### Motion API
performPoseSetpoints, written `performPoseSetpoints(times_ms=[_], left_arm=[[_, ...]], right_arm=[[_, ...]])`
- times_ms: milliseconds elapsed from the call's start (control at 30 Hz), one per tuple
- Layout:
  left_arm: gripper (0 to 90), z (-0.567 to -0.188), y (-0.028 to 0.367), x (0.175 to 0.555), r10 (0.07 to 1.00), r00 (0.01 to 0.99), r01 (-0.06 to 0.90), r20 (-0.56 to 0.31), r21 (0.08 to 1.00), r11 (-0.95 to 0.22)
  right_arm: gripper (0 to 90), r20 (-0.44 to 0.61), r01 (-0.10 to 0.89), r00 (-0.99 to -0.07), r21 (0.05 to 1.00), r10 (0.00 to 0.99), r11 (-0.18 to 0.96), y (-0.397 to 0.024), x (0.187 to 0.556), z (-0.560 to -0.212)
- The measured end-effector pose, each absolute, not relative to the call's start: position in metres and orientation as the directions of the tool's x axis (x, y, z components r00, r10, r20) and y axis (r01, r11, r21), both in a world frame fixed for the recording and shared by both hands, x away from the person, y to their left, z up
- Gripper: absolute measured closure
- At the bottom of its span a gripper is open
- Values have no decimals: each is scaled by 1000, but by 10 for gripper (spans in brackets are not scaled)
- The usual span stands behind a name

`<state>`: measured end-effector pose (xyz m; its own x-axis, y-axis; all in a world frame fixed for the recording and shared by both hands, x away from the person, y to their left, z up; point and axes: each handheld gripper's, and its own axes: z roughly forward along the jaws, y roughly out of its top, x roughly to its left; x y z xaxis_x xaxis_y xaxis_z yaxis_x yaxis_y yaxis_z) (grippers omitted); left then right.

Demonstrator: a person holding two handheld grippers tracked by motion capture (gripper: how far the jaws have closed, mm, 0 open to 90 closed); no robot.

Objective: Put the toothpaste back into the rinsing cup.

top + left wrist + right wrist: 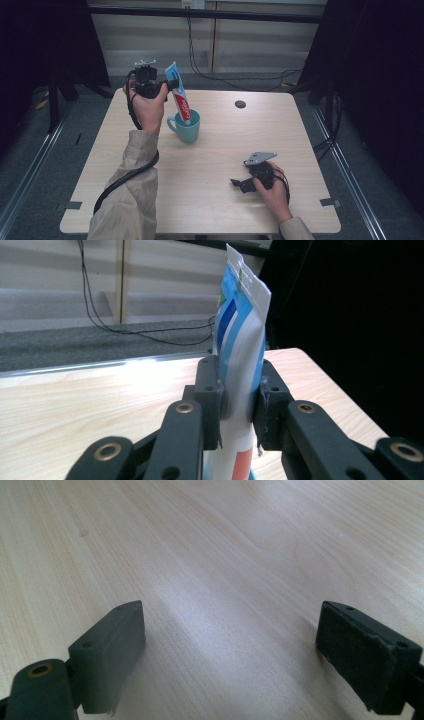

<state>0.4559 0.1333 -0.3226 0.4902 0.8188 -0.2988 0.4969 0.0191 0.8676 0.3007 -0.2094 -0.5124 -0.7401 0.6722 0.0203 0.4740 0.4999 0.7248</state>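
Up at the far left of the table point(210, 200), my left gripper point(172, 85) was clamped on the toothpaste tube point(178, 95), its pads point(212, 390) pressing the flattened upper part. That tube stood tilted with its lower end inside the teal mug point(189, 131), just beside my left hand point(147, 107). Well apart, near the right front, my right gripper point(239, 184) rested low over bare wood, jaws spread wide with nothing between them.

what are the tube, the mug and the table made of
Tube: likely soft plastic laminate, glossy print, with a flat crimped end.
Mug: probably glazed ceramic, though it may be plastic; smooth, even teal with a thick handle.
Table: light wood or wood-look laminate, matte, with visible grain.
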Motion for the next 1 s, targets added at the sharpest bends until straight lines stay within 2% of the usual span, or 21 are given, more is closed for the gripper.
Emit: performPoseSetpoints(times_ms=[567,1000], left_arm=[[761,-357,125,459,838,457,517,-299,856,24],[760,-369,121,459,842,444,533,-307,846,28]], right_arm=[[119,21,473,-741,725,671,500,-209,301,-512],[119,21,473,-742,725,671,501,-209,301,-512]])
